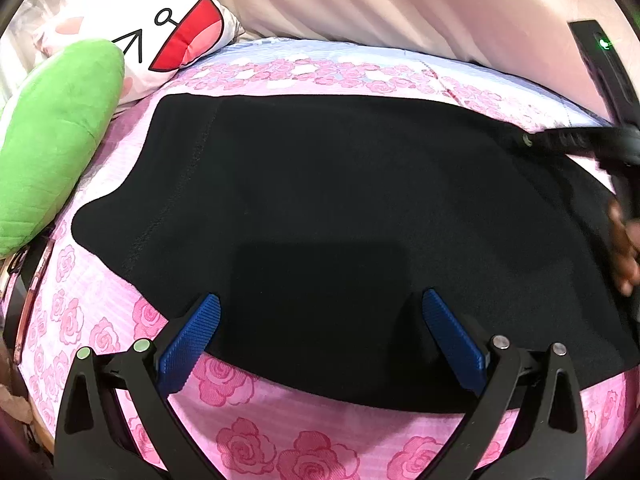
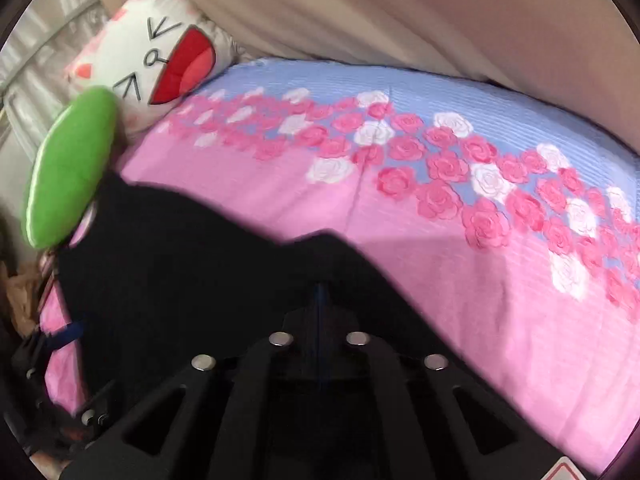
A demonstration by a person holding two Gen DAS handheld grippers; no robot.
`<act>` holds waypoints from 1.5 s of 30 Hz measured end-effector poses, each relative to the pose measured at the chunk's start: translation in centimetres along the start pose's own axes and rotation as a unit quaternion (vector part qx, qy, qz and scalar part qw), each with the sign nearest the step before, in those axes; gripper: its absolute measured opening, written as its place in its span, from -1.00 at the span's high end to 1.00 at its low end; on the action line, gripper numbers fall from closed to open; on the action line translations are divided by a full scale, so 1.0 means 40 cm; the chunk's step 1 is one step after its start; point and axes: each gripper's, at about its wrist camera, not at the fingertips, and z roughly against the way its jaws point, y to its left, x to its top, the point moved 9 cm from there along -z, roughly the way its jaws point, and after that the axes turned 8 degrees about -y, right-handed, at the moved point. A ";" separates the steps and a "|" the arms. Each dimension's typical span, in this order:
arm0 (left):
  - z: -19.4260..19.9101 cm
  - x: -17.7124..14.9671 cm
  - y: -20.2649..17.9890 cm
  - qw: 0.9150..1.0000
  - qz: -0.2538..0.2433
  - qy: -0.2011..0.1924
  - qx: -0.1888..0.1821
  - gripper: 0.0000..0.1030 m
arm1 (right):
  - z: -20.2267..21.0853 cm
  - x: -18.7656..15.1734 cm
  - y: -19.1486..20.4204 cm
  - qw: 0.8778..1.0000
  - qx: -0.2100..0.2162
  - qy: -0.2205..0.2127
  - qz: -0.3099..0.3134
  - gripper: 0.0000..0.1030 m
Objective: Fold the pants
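The black pants (image 1: 340,200) lie spread on the pink rose bedspread (image 1: 240,428). My left gripper (image 1: 320,320) is open, its blue pads (image 1: 192,344) just above the pants' near edge, holding nothing. In the right wrist view my right gripper (image 2: 320,292) is shut on a raised fold of the pants (image 2: 180,264), and the cloth drapes over its fingers. The right gripper also shows in the left wrist view (image 1: 528,140) at the pants' far right edge, with a hand behind it.
A green cushion (image 1: 60,140) and a white cat-face pillow (image 1: 160,32) lie at the bed's left end. A beige curtain (image 1: 400,4) hangs behind the bed. The bedspread turns blue (image 2: 400,88) toward the far side. The bed's left edge drops off (image 1: 24,312).
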 end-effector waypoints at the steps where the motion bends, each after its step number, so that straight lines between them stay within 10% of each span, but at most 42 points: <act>1: 0.001 0.001 0.000 1.000 -0.001 0.001 0.003 -0.91 | 0.003 0.014 -0.011 1.000 -0.013 -0.007 -0.010 1.00; 8: -0.015 -0.018 0.005 1.000 -0.001 0.009 0.022 -0.91 | 0.225 -0.040 0.000 0.998 -0.023 -0.066 -0.008 0.80; 11: -0.011 -0.027 0.007 0.999 0.000 0.011 0.034 -0.91 | 0.387 -0.153 -0.141 0.992 -0.055 -0.087 -0.077 0.74; 13: 0.004 -0.026 -0.003 1.000 0.006 0.011 0.027 -0.91 | 0.489 -0.230 -0.250 0.982 -0.114 -0.103 -0.108 0.35; 18: 0.087 -0.031 -0.089 1.000 -0.006 -0.016 0.004 -0.91 | 0.878 -0.504 -0.579 0.916 -0.320 -0.143 -0.194 0.03; 22: 0.127 -0.053 -0.187 0.998 -0.028 -0.047 0.004 -0.91 | 1.090 -0.691 -0.753 0.870 -0.381 -0.159 -0.271 0.01; 29: 0.126 -0.116 -0.305 0.998 -0.044 -0.039 -0.004 -0.91 | 1.107 -0.762 -0.904 0.864 -0.385 -0.140 -0.292 -0.23; 30: 0.124 -0.121 -0.311 0.998 -0.046 -0.039 -0.001 -0.91 | 1.089 -0.769 -0.908 0.869 -0.377 -0.127 -0.293 0.02; 31: 0.123 -0.126 -0.316 0.998 -0.049 -0.040 0.003 -0.91 | 1.070 -0.771 -0.909 0.877 -0.358 -0.120 -0.297 0.77; 36: 0.127 -0.129 -0.316 0.998 -0.053 -0.038 0.012 -0.91 | 1.138 -0.750 -0.857 0.882 -0.338 -0.165 -0.284 0.77; 39: 0.132 -0.133 -0.326 0.998 -0.051 -0.038 0.014 -0.91 | 1.099 -0.817 -0.910 0.880 -0.354 -0.107 -0.298 0.50; 43: 0.141 -0.141 -0.333 0.998 -0.051 -0.040 0.014 -0.91 | 1.135 -0.840 -0.880 0.871 -0.332 -0.156 -0.328 -0.25; 45: 0.141 -0.145 -0.336 0.998 -0.049 -0.044 0.010 -0.91 | 1.129 -0.847 -0.870 0.871 -0.325 -0.157 -0.332 -0.32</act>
